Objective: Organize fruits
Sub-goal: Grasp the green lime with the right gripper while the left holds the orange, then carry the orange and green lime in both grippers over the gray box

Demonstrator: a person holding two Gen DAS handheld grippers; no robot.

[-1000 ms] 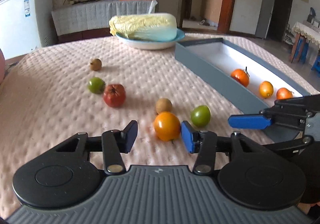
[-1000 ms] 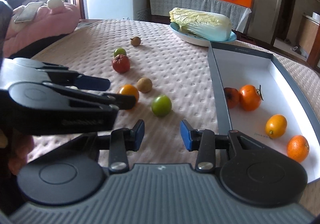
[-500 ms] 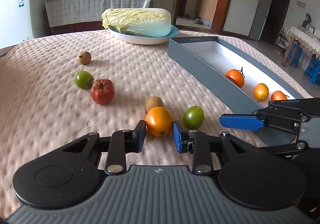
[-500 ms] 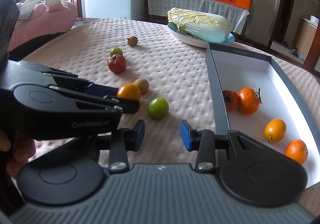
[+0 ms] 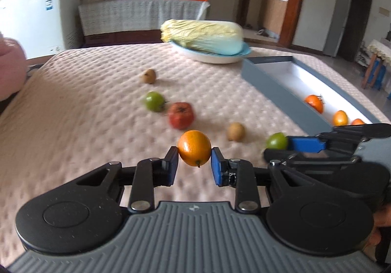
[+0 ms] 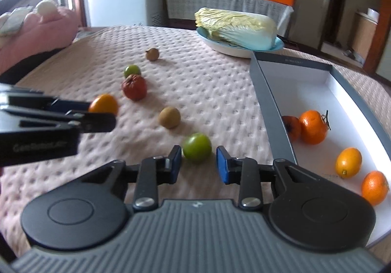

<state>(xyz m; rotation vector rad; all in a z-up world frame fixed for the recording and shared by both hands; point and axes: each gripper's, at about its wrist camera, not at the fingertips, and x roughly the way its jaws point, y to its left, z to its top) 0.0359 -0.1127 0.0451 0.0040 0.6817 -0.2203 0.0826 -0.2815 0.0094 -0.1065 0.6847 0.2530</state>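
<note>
Left gripper [image 5: 194,165] pinches the orange fruit [image 5: 194,147] between its pads, clear of the cloth | right gripper [image 6: 199,163] closing around the green fruit [image 6: 197,148], not yet pinched | centre it, then squeeze gently.

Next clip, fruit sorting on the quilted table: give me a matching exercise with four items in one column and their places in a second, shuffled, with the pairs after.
Items:
1. orange fruit
2. green fruit
3. cabbage
4. red tomato

Places:
A. on the blue plate
B. loose on the table cover, next to another green fruit
C. clamped in the left gripper
D. between the closing jaws of the right gripper, not yet pressed

Pairs: 1-C, 2-D, 3-A, 4-B
</note>
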